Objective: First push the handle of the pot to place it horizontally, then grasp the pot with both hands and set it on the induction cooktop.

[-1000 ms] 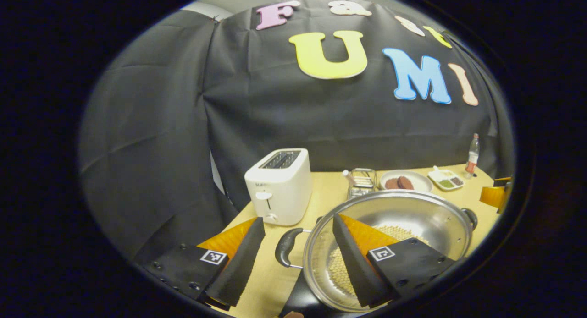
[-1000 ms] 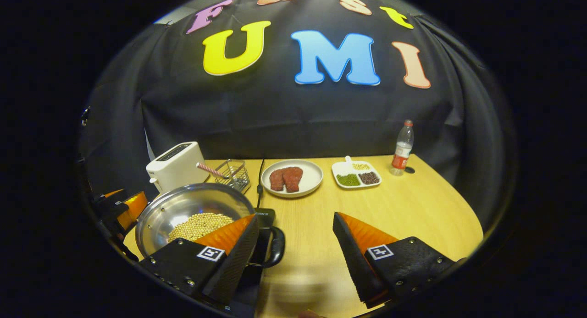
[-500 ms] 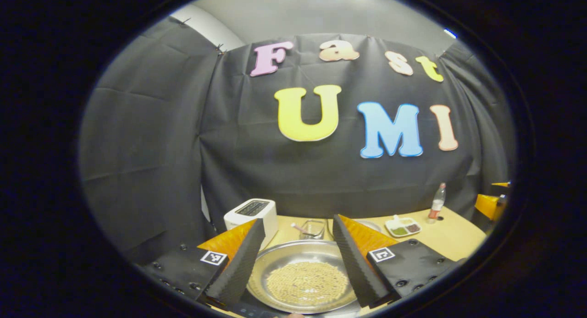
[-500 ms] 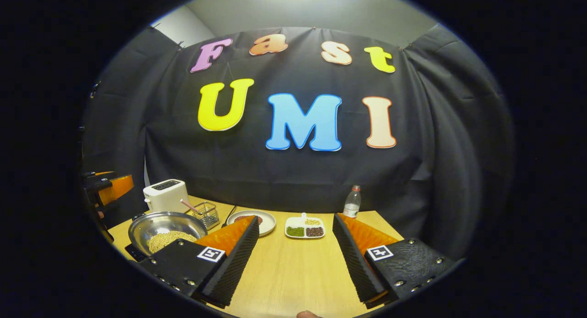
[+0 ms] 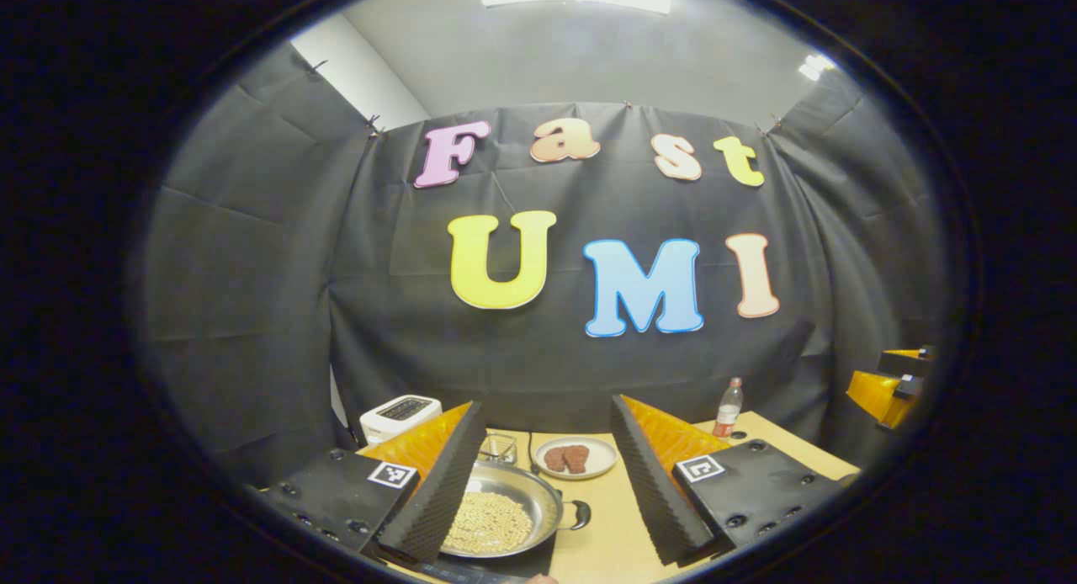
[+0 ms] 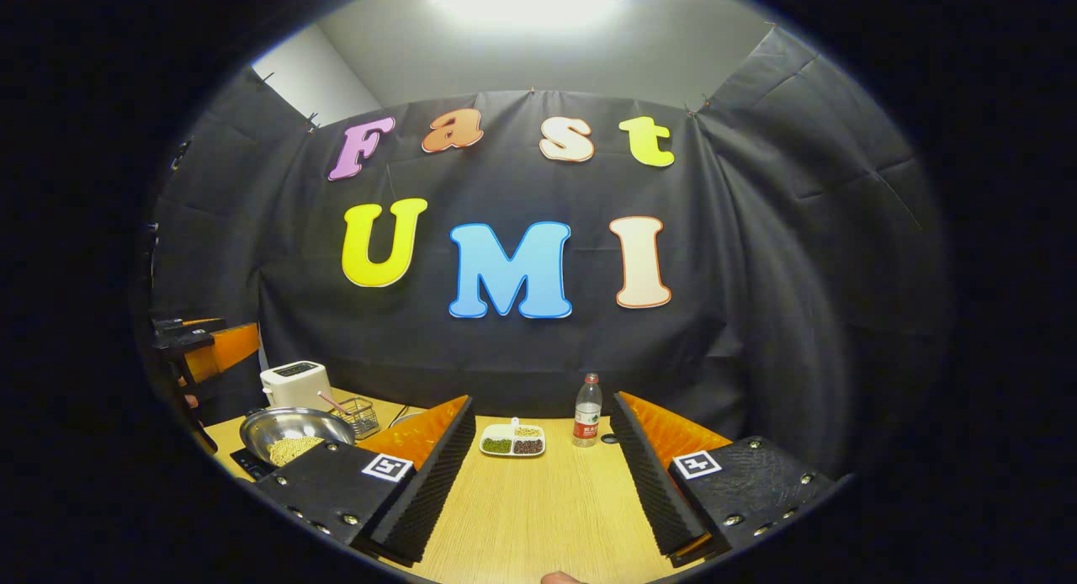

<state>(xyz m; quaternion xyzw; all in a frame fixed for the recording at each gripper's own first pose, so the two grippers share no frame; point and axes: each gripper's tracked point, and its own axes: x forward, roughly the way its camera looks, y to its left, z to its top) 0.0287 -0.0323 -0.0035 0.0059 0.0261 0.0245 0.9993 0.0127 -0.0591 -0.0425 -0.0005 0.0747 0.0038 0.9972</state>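
Both grippers have drawn back and up from the table since a second ago: the round stainless-steel pot (image 5: 503, 517) that loomed large between the left gripper's fingers now looks small and sits low in the left gripper view. The left gripper (image 5: 545, 491) hangs above the table with its fingers spread wide, holding nothing. The right gripper (image 6: 543, 475) is likewise spread and empty over bare wood. The pot, with pale beans covering its bottom, rests on the flat black induction cooktop (image 5: 538, 560) at the near left part of the light wooden table (image 6: 538, 517); its dark loop handle (image 5: 580, 514) points to the right in the left gripper view. Behind the pot stand a white two-slot toaster (image 5: 397, 416) and a small wire basket (image 5: 499, 447). Farther right lie a white round plate with brown patties (image 5: 576, 458), a white divided tray of beans (image 6: 512, 441) and a clear plastic bottle with a red label (image 6: 586, 411).
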